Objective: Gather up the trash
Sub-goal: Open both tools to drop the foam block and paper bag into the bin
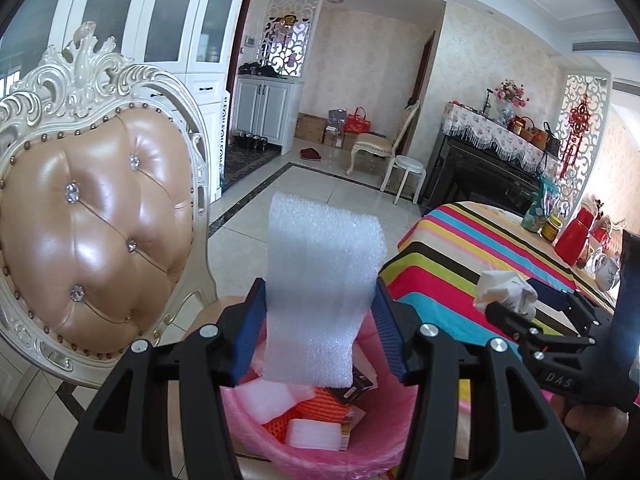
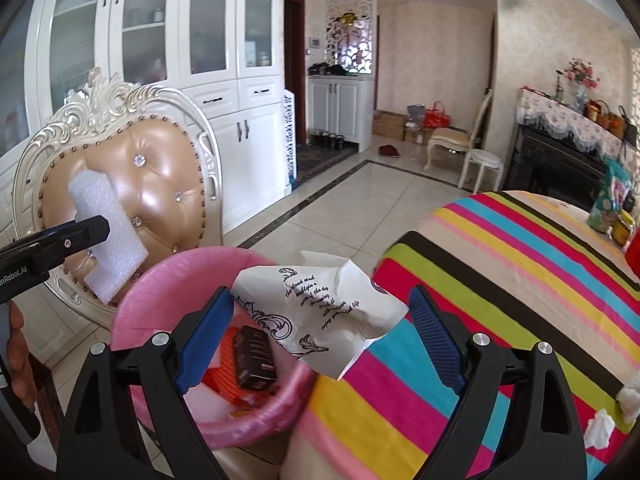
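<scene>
While the left gripper (image 1: 320, 316) clamps a white foam sheet (image 1: 320, 280) just above the pink-lined bin (image 1: 320, 440), the right gripper (image 2: 320, 328) pinches crumpled printed paper (image 2: 320, 312) over the bin's rim, beside the striped table (image 2: 520, 280).

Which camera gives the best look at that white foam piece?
The left wrist view: the foam piece fills its middle, gripped in the left gripper above the pink bin. The right wrist view shows it smaller, side-on, before the chair.

Both grippers, left gripper (image 1: 320, 324) and right gripper (image 2: 320, 336), have black angular frames, silver round screws, blue ribbed pads and white lettering.
</scene>
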`<action>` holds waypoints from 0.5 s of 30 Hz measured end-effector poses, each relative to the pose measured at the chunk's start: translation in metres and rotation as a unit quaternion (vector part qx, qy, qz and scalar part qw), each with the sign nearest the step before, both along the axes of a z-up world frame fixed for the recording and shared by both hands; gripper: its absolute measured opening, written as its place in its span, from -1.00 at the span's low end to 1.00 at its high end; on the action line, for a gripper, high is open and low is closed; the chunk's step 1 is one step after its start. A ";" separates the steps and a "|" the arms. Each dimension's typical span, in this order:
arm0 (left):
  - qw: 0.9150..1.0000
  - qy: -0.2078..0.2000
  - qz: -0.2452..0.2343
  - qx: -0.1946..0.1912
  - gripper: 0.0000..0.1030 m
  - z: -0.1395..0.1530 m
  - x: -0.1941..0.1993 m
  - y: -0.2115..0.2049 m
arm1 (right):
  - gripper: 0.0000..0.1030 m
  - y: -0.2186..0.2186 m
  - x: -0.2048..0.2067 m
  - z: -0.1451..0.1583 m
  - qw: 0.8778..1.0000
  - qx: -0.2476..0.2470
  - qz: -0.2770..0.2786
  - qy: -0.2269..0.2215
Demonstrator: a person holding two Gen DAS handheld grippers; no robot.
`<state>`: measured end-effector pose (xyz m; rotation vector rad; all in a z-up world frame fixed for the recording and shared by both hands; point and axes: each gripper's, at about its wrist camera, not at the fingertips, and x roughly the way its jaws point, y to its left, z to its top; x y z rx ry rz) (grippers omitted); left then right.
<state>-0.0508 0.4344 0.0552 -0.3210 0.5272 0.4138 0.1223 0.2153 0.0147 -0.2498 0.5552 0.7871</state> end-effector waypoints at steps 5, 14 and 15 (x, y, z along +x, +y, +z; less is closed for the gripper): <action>1.000 -0.001 0.011 -0.006 0.00 -0.003 -0.004 0.013 | 0.63 0.020 -0.006 -0.003 1.000 0.000 0.020 0.000; 1.000 -0.004 0.017 -0.017 0.23 -0.005 -0.005 0.022 | 0.64 0.050 -0.011 -0.012 0.998 -0.005 0.054 0.011; 1.000 -0.006 0.019 -0.018 0.30 -0.005 -0.005 0.023 | 0.64 0.052 -0.011 -0.013 0.998 -0.006 0.057 0.013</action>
